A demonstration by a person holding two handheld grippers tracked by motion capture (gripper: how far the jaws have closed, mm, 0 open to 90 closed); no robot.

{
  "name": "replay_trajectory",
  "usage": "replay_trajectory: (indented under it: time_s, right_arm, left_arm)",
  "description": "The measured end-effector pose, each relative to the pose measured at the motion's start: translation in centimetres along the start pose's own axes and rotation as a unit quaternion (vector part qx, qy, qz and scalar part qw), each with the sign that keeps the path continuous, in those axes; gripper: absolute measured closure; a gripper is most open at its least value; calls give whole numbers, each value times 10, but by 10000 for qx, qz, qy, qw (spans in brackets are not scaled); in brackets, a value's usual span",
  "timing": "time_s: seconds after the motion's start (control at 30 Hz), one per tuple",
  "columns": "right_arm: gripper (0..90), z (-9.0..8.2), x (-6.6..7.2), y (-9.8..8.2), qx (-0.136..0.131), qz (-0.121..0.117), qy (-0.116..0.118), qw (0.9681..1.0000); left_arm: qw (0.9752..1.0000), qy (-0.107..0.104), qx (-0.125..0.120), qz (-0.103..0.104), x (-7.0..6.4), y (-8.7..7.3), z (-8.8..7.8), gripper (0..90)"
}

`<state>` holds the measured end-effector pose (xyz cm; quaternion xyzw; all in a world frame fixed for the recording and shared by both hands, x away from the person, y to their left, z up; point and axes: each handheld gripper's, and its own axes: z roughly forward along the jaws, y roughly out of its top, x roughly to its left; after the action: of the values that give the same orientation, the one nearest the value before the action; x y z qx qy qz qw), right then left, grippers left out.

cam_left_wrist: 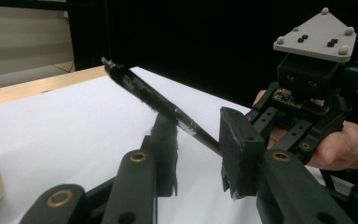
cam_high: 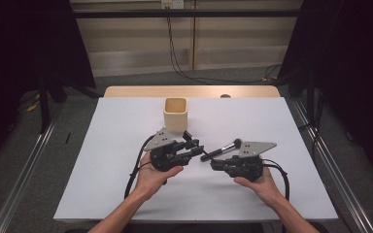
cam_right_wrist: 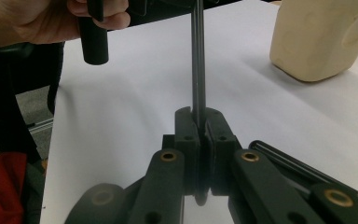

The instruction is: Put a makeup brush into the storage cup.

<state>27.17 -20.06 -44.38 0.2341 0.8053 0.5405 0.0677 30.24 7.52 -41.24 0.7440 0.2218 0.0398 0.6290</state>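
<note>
A slim black makeup brush [cam_high: 222, 149] is held above a white-covered table [cam_high: 102, 160], between two hand-held grippers that face each other near the middle of the table. The right gripper [cam_right_wrist: 198, 122] is seen clamped tight on the handle of the brush, its two black jaws pressed together around the thin shaft. In the high view the brush is shown tilted, its bristle end raised toward the far right and its handle end pointed toward the left gripper [cam_high: 198, 145]. In the left gripper view, the brush is seen running slantwise across the gap between that gripper's jaws, which stand apart on either side of it; whether either pad touches the shaft cannot be told. The bristle end is raised above the table and looks blurred there. A cream-coloured square cup [cam_high: 176, 114] is set upright on the table just beyond the left gripper, apart from the brush. The left hand [cam_high: 156, 175] and the right hand [cam_high: 257, 183] are each wrapped around a gripper's body, with forearms entering from the near edge of the table.
</note>
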Motion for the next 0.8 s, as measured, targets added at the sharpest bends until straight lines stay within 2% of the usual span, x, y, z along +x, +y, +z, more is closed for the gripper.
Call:
replay_trajectory:
  time_s: [0.13,0.3,0.47,0.63,0.8]
  right_arm:
    - [866,0,0,0,18,-25,2,10000]
    - [866,2,0,-2,84,-52,15,10000]
    - [866,5,1,-2,135,-90,21,9999]
    - [865,7,2,-2,152,-120,52,9998]
    - [863,8,2,-3,167,-132,34,9998]
  left_arm:
    - [9996,-137,-63,-234,2,0,0,720]
    - [9993,-202,-45,-299,3,0,1,739]
    - [9983,-319,-84,-490,4,0,1,771]
    - [9976,-390,-104,-556,3,1,1,806]
    - [9979,-419,-72,-498,1,3,1,821]
